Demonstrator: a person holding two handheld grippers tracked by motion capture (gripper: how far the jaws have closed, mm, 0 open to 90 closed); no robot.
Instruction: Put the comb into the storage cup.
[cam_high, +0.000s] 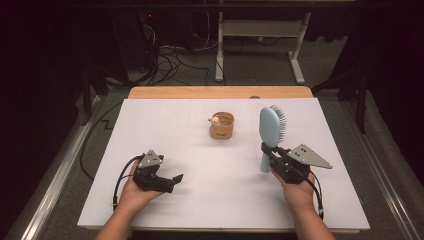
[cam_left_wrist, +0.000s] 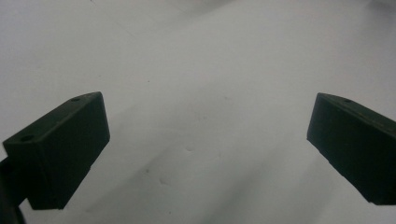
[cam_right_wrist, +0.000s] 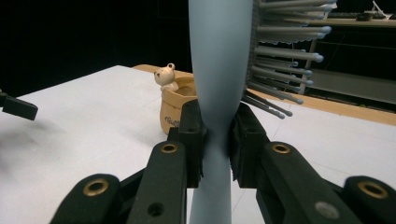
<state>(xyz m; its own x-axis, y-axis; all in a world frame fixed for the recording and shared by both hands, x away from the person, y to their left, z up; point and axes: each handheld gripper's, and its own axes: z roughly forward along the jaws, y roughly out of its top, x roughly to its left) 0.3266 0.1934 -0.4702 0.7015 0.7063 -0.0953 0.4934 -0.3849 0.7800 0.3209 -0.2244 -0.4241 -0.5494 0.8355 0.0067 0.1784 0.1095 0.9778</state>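
Hairbrush up, pinched at its neck

Right gripper (cam_right_wrist: 215, 140) clamps the light, stiff, likely slippery hairbrush (cam_high: 270, 126) just under its head; left gripper (cam_left_wrist: 205, 149) gapes empty over the table (cam_high: 165, 130).

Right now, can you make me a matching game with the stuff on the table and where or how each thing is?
Things:
1. hairbrush
2. bear pot
3. left gripper
4. right gripper

States:
A. open, nothing between its jaws
B. standing alone mid-table
C. shut on the blue handle
D. held upright, bristles facing right in the high view

Pairs: 1-D, 2-B, 3-A, 4-C
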